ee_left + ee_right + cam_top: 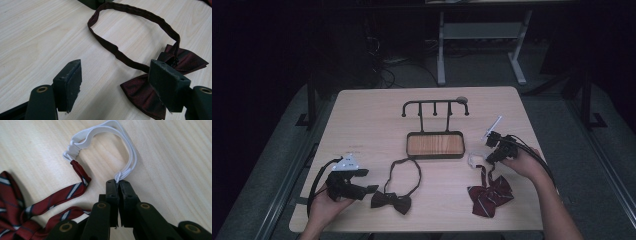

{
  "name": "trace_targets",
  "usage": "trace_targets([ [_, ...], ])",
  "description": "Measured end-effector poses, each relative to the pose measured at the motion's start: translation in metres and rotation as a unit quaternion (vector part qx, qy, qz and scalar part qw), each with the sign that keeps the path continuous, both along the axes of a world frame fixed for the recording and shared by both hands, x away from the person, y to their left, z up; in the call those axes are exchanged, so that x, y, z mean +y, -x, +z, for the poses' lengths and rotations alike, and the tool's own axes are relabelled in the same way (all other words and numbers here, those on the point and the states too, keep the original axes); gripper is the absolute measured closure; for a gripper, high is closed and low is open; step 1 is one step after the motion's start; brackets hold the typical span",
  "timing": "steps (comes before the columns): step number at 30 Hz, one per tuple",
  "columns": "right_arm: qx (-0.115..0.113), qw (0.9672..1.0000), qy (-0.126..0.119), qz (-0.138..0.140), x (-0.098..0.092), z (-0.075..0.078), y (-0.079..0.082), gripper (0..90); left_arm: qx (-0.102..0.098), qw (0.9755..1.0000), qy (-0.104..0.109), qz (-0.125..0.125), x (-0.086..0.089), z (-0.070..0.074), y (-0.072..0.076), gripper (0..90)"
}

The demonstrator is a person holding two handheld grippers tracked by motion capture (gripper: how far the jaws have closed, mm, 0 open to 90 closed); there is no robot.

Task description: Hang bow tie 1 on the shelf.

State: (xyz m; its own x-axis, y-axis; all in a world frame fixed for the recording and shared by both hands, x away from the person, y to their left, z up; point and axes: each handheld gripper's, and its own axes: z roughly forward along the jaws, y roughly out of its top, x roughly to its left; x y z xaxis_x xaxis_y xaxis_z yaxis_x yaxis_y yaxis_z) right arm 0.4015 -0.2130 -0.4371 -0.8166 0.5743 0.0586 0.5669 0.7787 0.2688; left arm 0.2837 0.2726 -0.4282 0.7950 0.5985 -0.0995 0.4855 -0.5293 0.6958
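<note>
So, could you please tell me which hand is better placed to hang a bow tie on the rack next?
Right, I think. The right tool is shut on the striped bow tie's white elastic loop; the left tool is open beside the dark bow tie, gripping nothing.

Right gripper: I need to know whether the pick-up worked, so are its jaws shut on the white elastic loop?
Shut on it: the right gripper pinches the white elastic loop, jaws together.

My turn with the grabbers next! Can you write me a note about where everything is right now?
Right gripper: shut on the white elastic loop of the red striped bow tie, which lies flat on the table.
Left gripper: open, empty, beside the dark maroon bow tie.
Black hook rack with wooden tray: nothing hangs on it.
Done: elastic gripped.
Left: probably lifting and hanging both ties.
</note>
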Motion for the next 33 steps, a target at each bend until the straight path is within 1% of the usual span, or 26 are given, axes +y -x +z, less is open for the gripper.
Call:
trace_targets([
  [2, 0.000, 1.0000, -0.002, 0.001, 0.000, 0.003, 0.002, 86.3, 0.001, 1.0000, -0.001, -0.002, 0.000, 0.000, 0.000, 26.9],
  [5, 0.001, 0.9999, -0.002, 0.011, 0.000, 0.011, 0.005, 86.3, 0.002, 1.0000, 0.000, 0.000, -0.001, -0.001, 0.000, 27.0],
  [9, 0.003, 0.9994, -0.017, 0.029, 0.002, 0.025, 0.010, 86.3, 0.001, 1.0000, 0.001, 0.000, -0.001, -0.001, 0.000, 27.0],
  [12, 0.004, 0.9989, -0.019, 0.042, 0.003, 0.033, 0.014, 86.3, 0.003, 1.0000, 0.001, -0.001, -0.001, -0.001, 0.000, 27.0],
  [15, 0.001, 0.9984, -0.028, 0.049, 0.003, 0.041, 0.018, 86.3, 0.002, 1.0000, 0.001, -0.001, -0.001, -0.001, 0.000, 27.0],
  [16, 0.001, 0.9984, -0.028, 0.049, 0.003, 0.041, 0.018, 86.3, 0.006, 1.0000, 0.003, 0.001, -0.001, -0.002, 0.000, 27.0],
  [17, 0.000, 0.9978, -0.038, 0.055, 0.003, 0.048, 0.021, 86.3, 0.006, 1.0000, 0.002, 0.000, -0.001, -0.002, 0.000, 27.0],
  [20, -0.002, 0.9969, -0.042, 0.066, 0.003, 0.056, 0.025, 86.3, 0.007, 1.0000, 0.003, 0.000, -0.002, -0.002, 0.000, 26.9],
  [22, -0.008, 0.9967, -0.040, 0.071, 0.003, 0.062, 0.028, 86.3, 0.006, 1.0000, 0.004, 0.001, -0.002, -0.002, 0.000, 26.9],
  [24, -0.006, 0.9964, -0.042, 0.073, 0.003, 0.065, 0.029, 86.3, 0.003, 1.0000, 0.003, 0.000, -0.001, -0.002, 0.000, 26.9],
  [25, -0.007, 0.9958, -0.046, 0.079, 0.003, 0.071, 0.032, 86.3, 0.002, 1.0000, 0.004, 0.000, -0.001, -0.001, 0.000, 26.9],
  [27, -0.009, 0.9953, -0.049, 0.083, 0.003, 0.075, 0.034, 86.3, 0.001, 1.0000, 0.003, -0.001, 0.000, -0.001, 0.000, 27.0],
  [29, -0.010, 0.9953, -0.048, 0.084, 0.003, 0.078, 0.036, 86.3, 0.001, 1.0000, 0.003, -0.001, 0.000, -0.001, 0.000, 27.0],
  [32, -0.013, 0.9941, -0.053, 0.094, 0.003, 0.088, 0.039, 86.3, 0.002, 1.0000, 0.004, 0.000, -0.001, -0.002, 0.000, 27.0],
  [33, -0.013, 0.9941, -0.053, 0.094, 0.003, 0.088, 0.039, 86.3, 0.004, 1.0000, 0.005, 0.001, -0.001, -0.002, 0.000, 27.0],
])
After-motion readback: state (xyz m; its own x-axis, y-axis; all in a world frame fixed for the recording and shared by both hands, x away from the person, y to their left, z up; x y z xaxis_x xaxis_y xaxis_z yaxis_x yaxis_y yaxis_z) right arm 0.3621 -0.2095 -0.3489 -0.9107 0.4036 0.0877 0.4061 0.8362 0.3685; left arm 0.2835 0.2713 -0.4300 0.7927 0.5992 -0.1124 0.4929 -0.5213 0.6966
